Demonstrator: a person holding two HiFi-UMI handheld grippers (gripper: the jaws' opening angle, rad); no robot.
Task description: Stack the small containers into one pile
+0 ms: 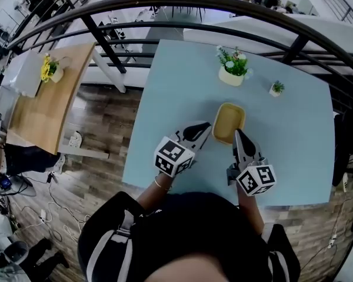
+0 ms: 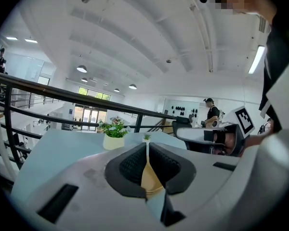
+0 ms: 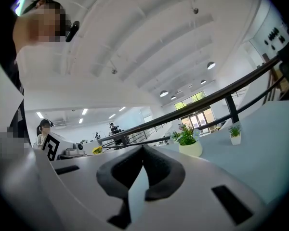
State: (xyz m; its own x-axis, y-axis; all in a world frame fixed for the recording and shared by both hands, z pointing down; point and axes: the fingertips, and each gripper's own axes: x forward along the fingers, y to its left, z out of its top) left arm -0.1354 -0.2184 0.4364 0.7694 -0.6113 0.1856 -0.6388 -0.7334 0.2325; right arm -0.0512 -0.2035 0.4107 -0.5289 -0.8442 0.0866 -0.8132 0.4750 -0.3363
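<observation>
1. Two hand-held grippers hover over the near half of a light blue table [image 1: 176, 93]. They flank one tan, rounded-rectangular plastic container [image 1: 229, 122] resting on the tabletop. From above I cannot tell whether others are nested inside it.
2. Left gripper [image 1: 207, 126]: its jaws are closed, pads meeting at the tips, and the tip is just beside the container's left rim. In the left gripper view a sliver of tan shows through the wedge-shaped gap behind the pads.
3. Right gripper [image 1: 236, 133]: its jaws are closed too, with only blue tabletop visible through their gap. Its tip sits by the container's near right corner.
4. Beyond the container, toward the table's far edge, stands a cream pot of green leaves and white blooms [image 1: 232, 69]. A smaller white pot with a green sprig [image 1: 276, 88] stands to its right. Both are well apart from the container.
5. A dark metal railing [image 1: 165, 4] curves round the table's far side.
6. Off to the left, across a wood-plank floor [image 1: 100, 128], a wooden table [image 1: 41, 110] carries a pot of yellow flowers [image 1: 47, 68].
</observation>
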